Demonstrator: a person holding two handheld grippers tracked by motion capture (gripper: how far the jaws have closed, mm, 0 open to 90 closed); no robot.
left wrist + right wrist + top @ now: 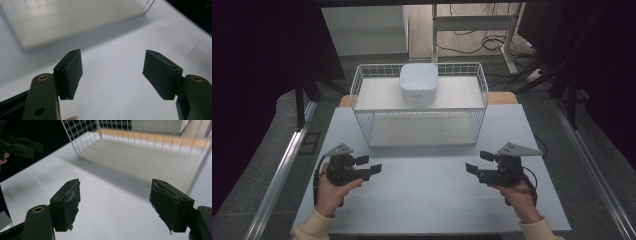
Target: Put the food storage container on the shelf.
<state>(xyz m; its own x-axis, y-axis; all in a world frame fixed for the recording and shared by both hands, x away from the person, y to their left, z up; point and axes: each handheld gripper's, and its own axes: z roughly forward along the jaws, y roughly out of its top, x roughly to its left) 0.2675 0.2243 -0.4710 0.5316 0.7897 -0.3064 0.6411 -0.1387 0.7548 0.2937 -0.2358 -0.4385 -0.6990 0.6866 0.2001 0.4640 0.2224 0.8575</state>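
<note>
two forearms in pale sleeves come in at the near edge, each hand carrying one hand-held gripper: the left hand-held gripper (373, 164) and the right hand-held gripper (473, 162) hover low over the bench (427, 200), well apart, their tips turned toward each other. both have their jaws spread wide with nothing between the pads, as the left gripper view (112, 72) and the right gripper view (115, 200) show over bare bench top. the right one's pads look worn and frayed at the edges. beyond both hand-held grippers, about midway between them and farther from the person, stands one white wire basket (362, 90) with two levels. on its upper shelf, toward the back and near the middle, sits one white rounded box (418, 82) with a small dark mark on its front face; it is well apart from either hand-held gripper. the lower shelf (422, 131) of the basket is a pale board, seen blurred ahead of the jaws in the left gripper view (62, 20) and behind thin white wires in the right gripper view (140, 157). the bench is a plain pale grey-blue slab, with a strip of wood showing behind the basket. around it lie grey floor, metal rails at either side, dark curtains, white frame legs and loose cables at the back.
</note>
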